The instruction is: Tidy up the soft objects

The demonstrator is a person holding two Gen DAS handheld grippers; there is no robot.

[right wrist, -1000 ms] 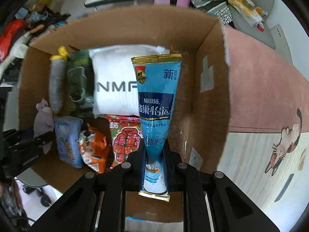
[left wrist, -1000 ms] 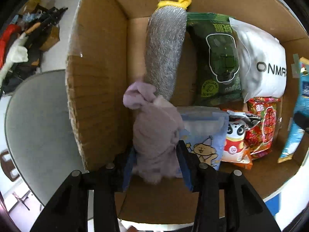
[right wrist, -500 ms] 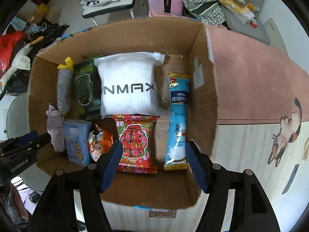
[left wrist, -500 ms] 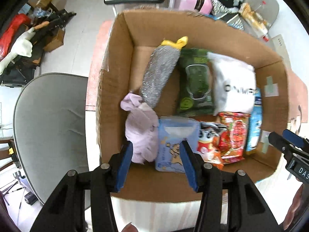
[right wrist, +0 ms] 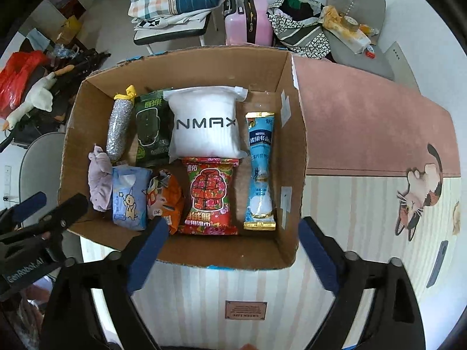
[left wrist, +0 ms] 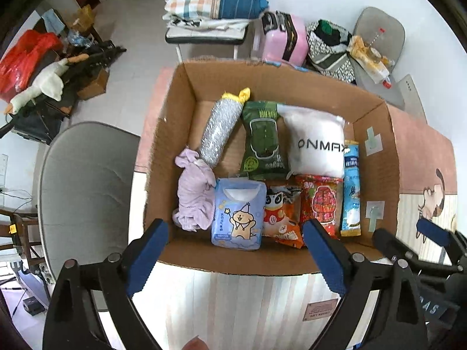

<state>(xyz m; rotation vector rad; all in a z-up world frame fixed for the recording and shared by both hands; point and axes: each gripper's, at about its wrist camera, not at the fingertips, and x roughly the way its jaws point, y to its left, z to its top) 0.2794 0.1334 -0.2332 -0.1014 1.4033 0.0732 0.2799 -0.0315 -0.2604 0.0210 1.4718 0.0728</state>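
Note:
An open cardboard box (left wrist: 175,151) holds several soft packs lying flat. A lilac cloth (left wrist: 194,195) lies by its left wall, below a silver scrubber (left wrist: 217,134). A blue stick pack (right wrist: 260,169) lies along the right wall (right wrist: 294,145). Between them are a green pack (left wrist: 262,143), a white ONMAX pack (right wrist: 207,128), a blue tissue pack (left wrist: 238,213), an orange snack (left wrist: 280,218) and a red snack (right wrist: 210,198). My left gripper (left wrist: 233,233) hangs above the box's near edge, jaws opening, nothing between them. My right gripper (right wrist: 233,224) hangs likewise, jaws opening and empty.
The box stands on a table mat (right wrist: 379,204) with a cat print and a pink band. A grey chair (left wrist: 84,189) is left of the table. Behind are a pink suitcase (left wrist: 283,40), chairs piled with bedding and clothes, and floor clutter at far left.
The left gripper let go of the lilac cloth and the right let go of the blue stick pack; both now lie in the box. Both grippers rose and opened wide.

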